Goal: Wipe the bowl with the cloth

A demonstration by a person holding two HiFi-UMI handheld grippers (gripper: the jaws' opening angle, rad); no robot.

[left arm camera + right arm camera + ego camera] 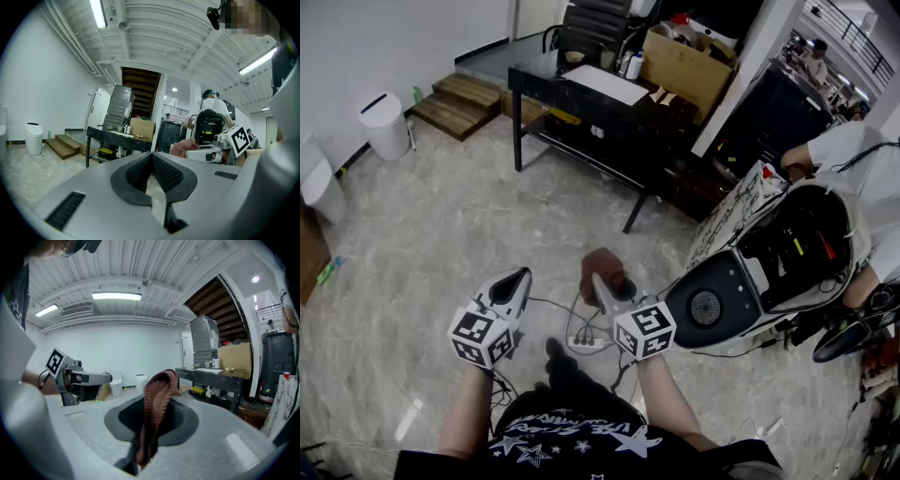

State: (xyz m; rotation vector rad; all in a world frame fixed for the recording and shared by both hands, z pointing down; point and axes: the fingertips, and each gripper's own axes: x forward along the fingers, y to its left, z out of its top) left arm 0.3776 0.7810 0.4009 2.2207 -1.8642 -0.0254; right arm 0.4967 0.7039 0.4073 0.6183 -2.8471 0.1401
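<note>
Cloth (604, 263) sits clamped in the right gripper (602, 287), left gripper (517, 280) closed empty, scooter (727, 286) alongside, black table (531, 77) beyond.

Cloth (156, 399) — reddish-brown, ribbed knit, folded into a narrow bunch. Clamped between the jaws of the right gripper (607, 289) — rounded top fold standing above the pads, lower end trailing down between them.

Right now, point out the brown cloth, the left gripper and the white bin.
brown cloth (157, 405): right gripper view, the knitted fold pinched between the jaws.
left gripper (521, 277): head view, its closed jaw tips.
white bin (389, 136): head view, its side wall.
</note>
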